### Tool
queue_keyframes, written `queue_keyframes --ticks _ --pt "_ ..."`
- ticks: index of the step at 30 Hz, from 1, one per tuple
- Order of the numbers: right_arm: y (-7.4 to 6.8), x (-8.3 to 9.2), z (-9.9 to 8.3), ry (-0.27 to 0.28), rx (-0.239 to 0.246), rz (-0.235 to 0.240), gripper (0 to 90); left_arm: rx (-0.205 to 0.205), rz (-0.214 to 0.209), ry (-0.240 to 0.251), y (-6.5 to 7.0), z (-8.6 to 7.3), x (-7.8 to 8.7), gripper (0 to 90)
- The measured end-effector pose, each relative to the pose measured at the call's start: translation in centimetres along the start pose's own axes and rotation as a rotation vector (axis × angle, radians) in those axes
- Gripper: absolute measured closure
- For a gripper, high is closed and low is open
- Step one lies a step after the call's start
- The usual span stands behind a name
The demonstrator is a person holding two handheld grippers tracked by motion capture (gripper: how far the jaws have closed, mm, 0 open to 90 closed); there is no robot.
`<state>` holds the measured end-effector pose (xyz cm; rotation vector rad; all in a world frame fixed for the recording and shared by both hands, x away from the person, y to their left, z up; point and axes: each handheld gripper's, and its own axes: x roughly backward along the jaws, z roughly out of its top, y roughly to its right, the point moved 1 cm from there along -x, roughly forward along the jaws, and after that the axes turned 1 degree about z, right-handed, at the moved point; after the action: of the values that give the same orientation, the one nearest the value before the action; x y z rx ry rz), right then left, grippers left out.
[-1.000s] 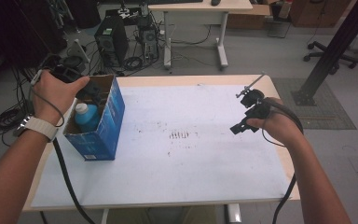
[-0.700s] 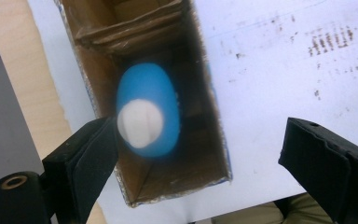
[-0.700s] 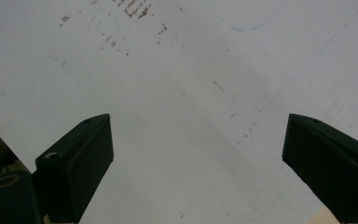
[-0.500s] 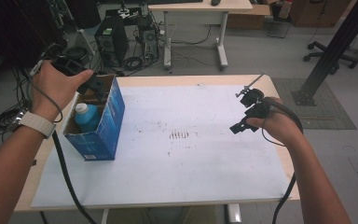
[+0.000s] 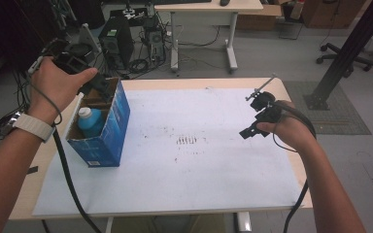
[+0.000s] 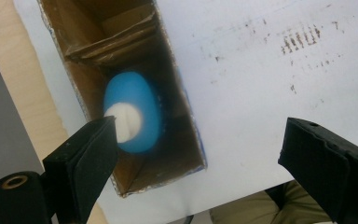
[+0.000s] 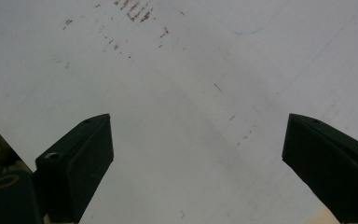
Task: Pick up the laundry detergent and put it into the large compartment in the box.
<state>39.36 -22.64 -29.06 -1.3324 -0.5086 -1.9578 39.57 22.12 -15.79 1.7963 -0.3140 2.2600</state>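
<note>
your left claw (image 5: 94,85) is held above the far end of the blue carton (image 5: 110,131), its jaws spread wide and gripping nothing; in the left gripper view the blue bottle (image 6: 137,112) with its white cap stands upright inside the carton, below and between the jaws. the carton stands at the left side of the white-covered worktop (image 5: 199,165). your right claw (image 5: 258,114) hovers over the right side of the worktop, well apart from the carton, jaws likewise released and empty.
</note>
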Motion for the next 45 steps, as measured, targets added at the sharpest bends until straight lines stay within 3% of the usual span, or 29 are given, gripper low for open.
queue_keyframes --ticks 24,29,45 --pt "0.0 0.0 -0.3 0.0 -0.006 0.003 8.8 -0.078 -0.046 0.003 2.4 0.3 0.9 11.3" --pt "0.0 0.1 -0.2 0.002 -0.003 0.002 8.8 -0.091 -0.063 0.023 3.1 0.1 0.9 11.1" --pt "-0.1 0.2 -0.1 0.005 0.001 0.002 8.8 -0.143 -0.071 0.01 5.3 -0.1 0.8 11.0"
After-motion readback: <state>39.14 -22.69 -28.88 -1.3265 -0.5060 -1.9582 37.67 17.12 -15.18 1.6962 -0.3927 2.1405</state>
